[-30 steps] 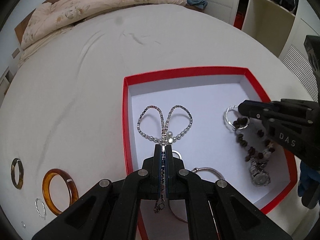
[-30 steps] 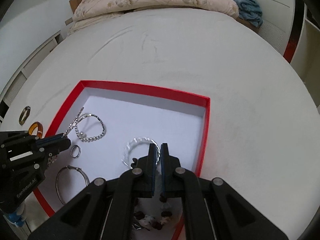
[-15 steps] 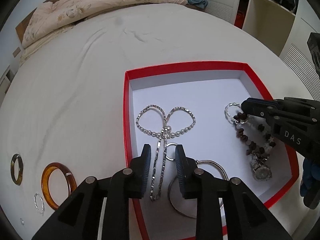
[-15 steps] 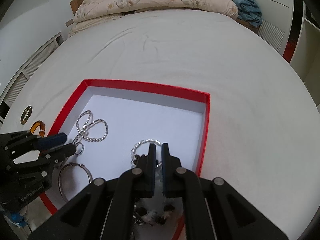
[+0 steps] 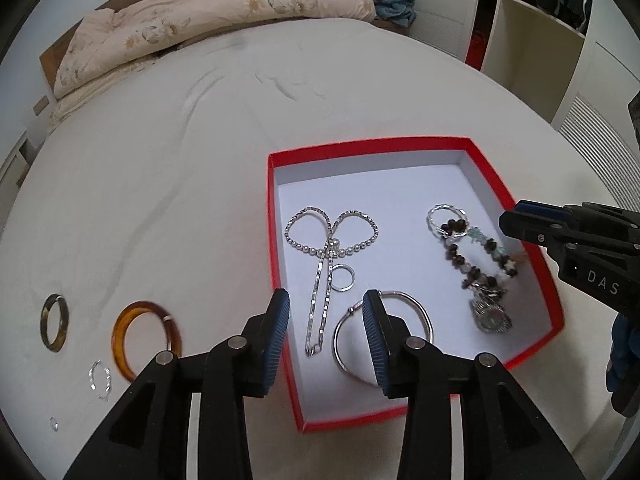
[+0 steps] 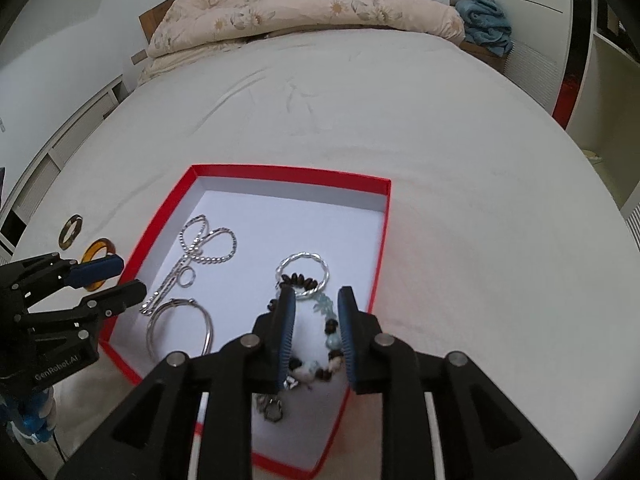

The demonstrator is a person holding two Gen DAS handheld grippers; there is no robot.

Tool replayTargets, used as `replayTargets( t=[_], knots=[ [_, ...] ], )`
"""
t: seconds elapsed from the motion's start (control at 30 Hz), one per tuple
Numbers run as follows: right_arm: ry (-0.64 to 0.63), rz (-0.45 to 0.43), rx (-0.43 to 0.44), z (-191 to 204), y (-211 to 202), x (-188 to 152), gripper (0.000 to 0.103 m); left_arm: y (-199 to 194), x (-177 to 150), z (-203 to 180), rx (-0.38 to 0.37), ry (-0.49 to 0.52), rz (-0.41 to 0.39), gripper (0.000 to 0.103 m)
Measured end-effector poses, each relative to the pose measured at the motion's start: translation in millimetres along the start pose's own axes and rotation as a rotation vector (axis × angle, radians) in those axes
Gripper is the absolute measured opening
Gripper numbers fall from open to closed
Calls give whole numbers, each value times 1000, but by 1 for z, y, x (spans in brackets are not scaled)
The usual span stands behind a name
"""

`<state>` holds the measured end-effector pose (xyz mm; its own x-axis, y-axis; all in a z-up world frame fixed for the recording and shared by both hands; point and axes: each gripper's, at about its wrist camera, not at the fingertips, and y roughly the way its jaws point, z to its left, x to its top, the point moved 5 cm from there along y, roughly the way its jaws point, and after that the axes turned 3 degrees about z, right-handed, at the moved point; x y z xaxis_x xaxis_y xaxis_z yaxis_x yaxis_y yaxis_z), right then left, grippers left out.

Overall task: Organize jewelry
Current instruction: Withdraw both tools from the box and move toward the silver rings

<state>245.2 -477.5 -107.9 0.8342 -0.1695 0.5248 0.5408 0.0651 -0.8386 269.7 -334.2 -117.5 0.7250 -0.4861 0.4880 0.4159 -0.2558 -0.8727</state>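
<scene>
White bed sheet point(image 5: 168, 184) with a floral duvet point(image 5: 208, 16) at its far end; on it, a red-rimmed box point(image 5: 273, 216) holds a silver chain necklace point(image 5: 320, 280), a small ring point(image 5: 343, 277), a silver bangle point(image 5: 416, 312) and a beaded bracelet point(image 5: 476, 256). An amber bangle point(image 5: 120, 336) and a dark ring point(image 5: 54, 322) lie on the sheet left of the box. Left gripper point(image 5: 325, 330), jaws just opened and apart over the necklace's tail, grips nothing; right gripper point(image 6: 316, 328), jaws just opened slightly, stands above the beaded bracelet, unclamped.

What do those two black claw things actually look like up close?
Each tool is matte black plastic with silver screw heads and two fingers lined with ribbed blue pads: left tool, right tool. White lettering marks their sides, "DAS" on the right one, "GenRobot.AI" on the left.
</scene>
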Motion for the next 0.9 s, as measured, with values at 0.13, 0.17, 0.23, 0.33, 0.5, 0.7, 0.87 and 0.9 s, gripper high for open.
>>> replayTargets(
  t=[0.13,0.17,0.23,0.33,0.5,0.7,0.87,0.9],
  knots=[
    [11,-16,3,4,-20,-4,21,-25,-9,0,0,-9,-18,39],
    [14,-19,3,6,-25,-5,21,-32,-11,1,-1,-14,-24,39],
    [13,-26,1,13,-39,-9,21,-46,-16,2,0,-27,-34,40],
    [2,-45,8,32,-61,-18,21,-69,-22,8,4,-47,-54,44],
    [-23,-75,-30,65,-98,-36,22,-106,-49,23,24,-83,-72,45],
    [-43,-126,-53,105,-142,-62,33,-146,-90,43,58,-121,-96,45],
    [-67,-155,-65,136,-176,-83,33,-178,-130,57,80,-171,-106,50],
    [-73,-165,-74,142,-184,-87,33,-182,-135,59,82,-177,-106,50]
  ],
)
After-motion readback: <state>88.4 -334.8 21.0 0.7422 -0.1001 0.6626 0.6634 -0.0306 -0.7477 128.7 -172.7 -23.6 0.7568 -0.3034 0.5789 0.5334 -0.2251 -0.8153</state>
